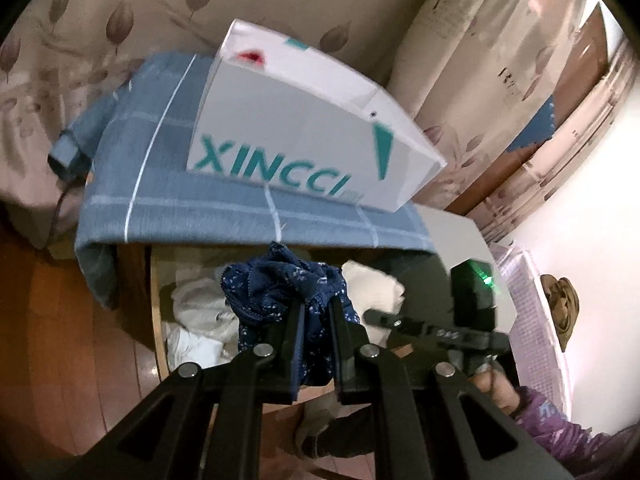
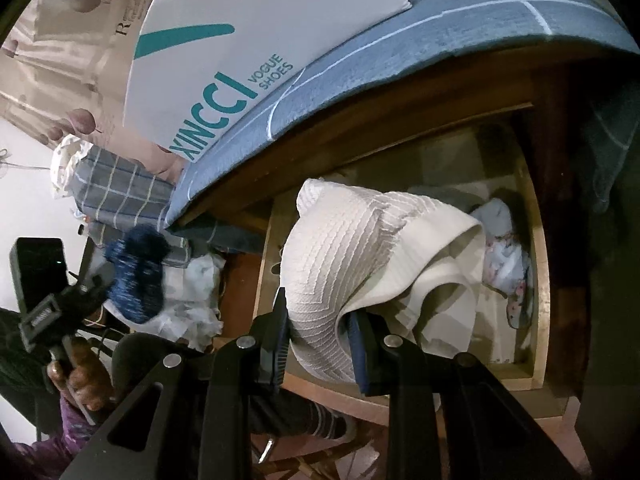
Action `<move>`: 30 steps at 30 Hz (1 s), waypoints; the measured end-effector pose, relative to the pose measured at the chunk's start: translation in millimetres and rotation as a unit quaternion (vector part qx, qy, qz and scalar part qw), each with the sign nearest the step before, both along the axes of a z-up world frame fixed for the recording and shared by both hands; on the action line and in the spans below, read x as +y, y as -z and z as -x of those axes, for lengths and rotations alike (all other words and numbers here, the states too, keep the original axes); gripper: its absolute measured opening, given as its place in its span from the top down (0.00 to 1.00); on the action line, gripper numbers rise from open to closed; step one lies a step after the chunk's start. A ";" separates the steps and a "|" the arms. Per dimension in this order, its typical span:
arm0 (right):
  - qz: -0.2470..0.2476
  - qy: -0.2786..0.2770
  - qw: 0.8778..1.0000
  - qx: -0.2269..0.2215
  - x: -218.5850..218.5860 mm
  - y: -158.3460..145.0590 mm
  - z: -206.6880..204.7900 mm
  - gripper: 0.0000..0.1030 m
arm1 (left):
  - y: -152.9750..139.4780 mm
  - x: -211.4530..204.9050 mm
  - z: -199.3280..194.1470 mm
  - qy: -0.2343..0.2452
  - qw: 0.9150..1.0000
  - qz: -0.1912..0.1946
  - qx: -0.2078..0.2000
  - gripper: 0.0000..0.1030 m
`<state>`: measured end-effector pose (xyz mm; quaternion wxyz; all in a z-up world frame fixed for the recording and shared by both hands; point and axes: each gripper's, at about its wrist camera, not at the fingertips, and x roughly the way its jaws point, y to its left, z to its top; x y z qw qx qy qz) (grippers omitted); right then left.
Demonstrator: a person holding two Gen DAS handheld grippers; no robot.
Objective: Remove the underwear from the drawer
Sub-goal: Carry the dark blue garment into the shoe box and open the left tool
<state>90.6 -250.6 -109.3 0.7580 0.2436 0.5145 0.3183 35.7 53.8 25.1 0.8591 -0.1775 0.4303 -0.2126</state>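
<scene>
My left gripper [image 1: 316, 304] is shut on dark blue floral underwear [image 1: 280, 288] and holds it above the open wooden drawer [image 1: 157, 312]. It also shows as a blue blur in the right wrist view [image 2: 138, 276]. My right gripper [image 2: 318, 312] is shut on white ribbed underwear [image 2: 352, 252], lifted over the drawer [image 2: 538, 280]. White garments [image 1: 200, 312] and a pale floral piece [image 2: 504, 256] lie inside the drawer.
A white XINCCI shoe box [image 1: 304, 128] sits on a blue checked cloth [image 1: 180, 208] over the cabinet top. A pale mesh basket [image 1: 532, 304] stands at the right. Wooden floor [image 1: 48, 340] lies at the left. A folded checked cloth [image 2: 120, 196] lies beside the cabinet.
</scene>
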 end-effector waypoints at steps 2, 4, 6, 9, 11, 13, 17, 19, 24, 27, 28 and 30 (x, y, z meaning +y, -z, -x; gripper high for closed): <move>-0.005 0.002 1.000 0.000 -2.9 0.7 0.0 0.76 | -17.8 -2.8 0.3 0.004 1.000 -0.002 -0.013 0.90; -0.007 0.004 1.000 0.000 -7.8 0.6 0.9 0.76 | -32.5 -5.4 -1.6 0.007 1.000 -0.002 -0.020 0.90; -0.012 0.005 1.000 0.001 -10.9 1.9 1.4 0.76 | -53.4 -9.8 -5.3 0.013 0.999 0.002 -0.031 0.90; -0.020 0.008 1.000 0.003 -14.1 2.3 1.2 0.76 | -84.4 -16.5 -13.0 0.021 0.998 0.007 -0.054 0.90; -0.022 0.010 1.000 0.005 -15.3 3.3 0.6 0.76 | -104.3 -21.9 -21.6 0.023 0.997 0.003 -0.070 0.90; -0.027 0.013 1.000 0.008 -17.6 5.2 -0.3 0.76 | -122.4 -27.3 -33.3 0.021 0.996 -0.003 -0.087 0.90; -0.036 0.018 0.999 0.010 -22.5 6.4 -1.0 0.76 | -145.8 -36.2 -71.3 0.008 0.994 -0.024 -0.108 0.90; -0.039 0.021 0.999 0.012 -24.4 7.2 -1.2 0.76 | -149.0 -39.8 -94.4 -0.003 0.993 -0.045 -0.111 0.90; -0.044 0.025 0.999 0.016 -25.3 8.0 -1.8 0.76 | -136.8 -41.7 -146.5 -0.028 0.991 -0.080 -0.103 0.90; -0.046 0.026 0.998 0.017 -25.2 7.1 -1.9 0.76 | -118.3 -41.0 -175.8 -0.044 0.990 -0.102 -0.085 0.90; -0.046 0.026 0.998 0.018 -25.2 7.1 -2.1 0.76 | -109.9 -41.6 -187.4 -0.046 0.990 -0.110 -0.075 0.89; -0.046 0.027 0.998 0.020 -25.2 7.7 -2.6 0.76 | -97.3 -39.8 -198.2 -0.056 0.989 -0.123 -0.064 0.88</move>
